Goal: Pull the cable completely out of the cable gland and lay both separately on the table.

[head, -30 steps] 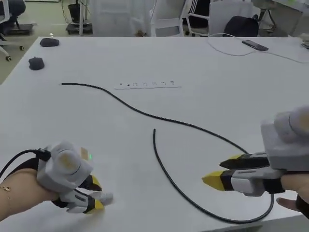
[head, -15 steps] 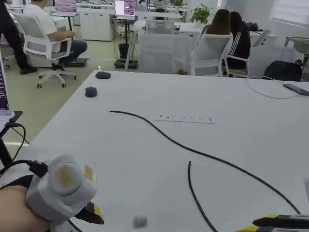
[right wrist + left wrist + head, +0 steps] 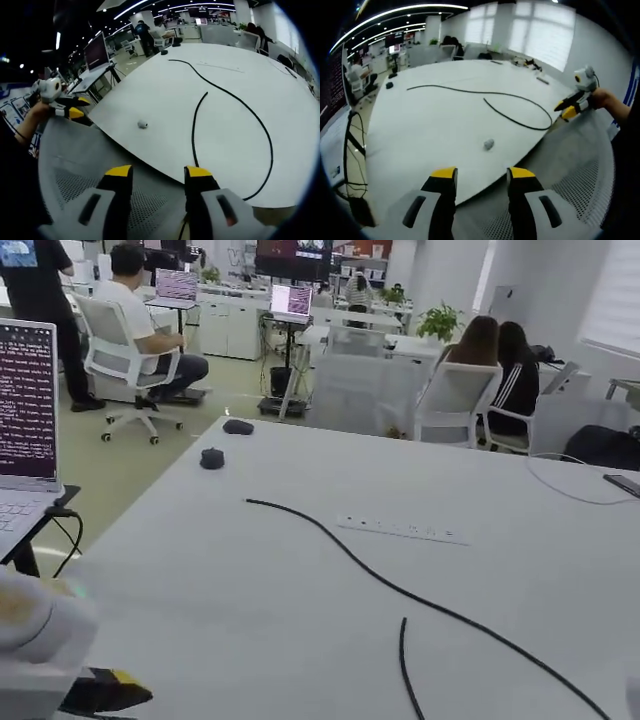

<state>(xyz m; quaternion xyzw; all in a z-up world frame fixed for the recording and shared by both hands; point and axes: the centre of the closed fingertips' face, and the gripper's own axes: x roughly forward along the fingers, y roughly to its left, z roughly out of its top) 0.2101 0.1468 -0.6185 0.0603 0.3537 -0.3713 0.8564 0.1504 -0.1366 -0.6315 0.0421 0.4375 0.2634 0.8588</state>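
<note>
Cable (image 3: 193, 131) and cable gland (image 3: 142, 124) lay apart on the bench (image 3: 420, 125); left hand-held gripper (image 3: 481, 175) and right hand-held gripper (image 3: 152, 172) hung released.

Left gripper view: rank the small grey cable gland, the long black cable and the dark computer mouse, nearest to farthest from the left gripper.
1. The small grey cable gland, just ahead of the left gripper, near the close edge of the table.
2. The long black cable, mid-table, beyond the gland.
3. The dark computer mouse, at the far left edge.
</note>
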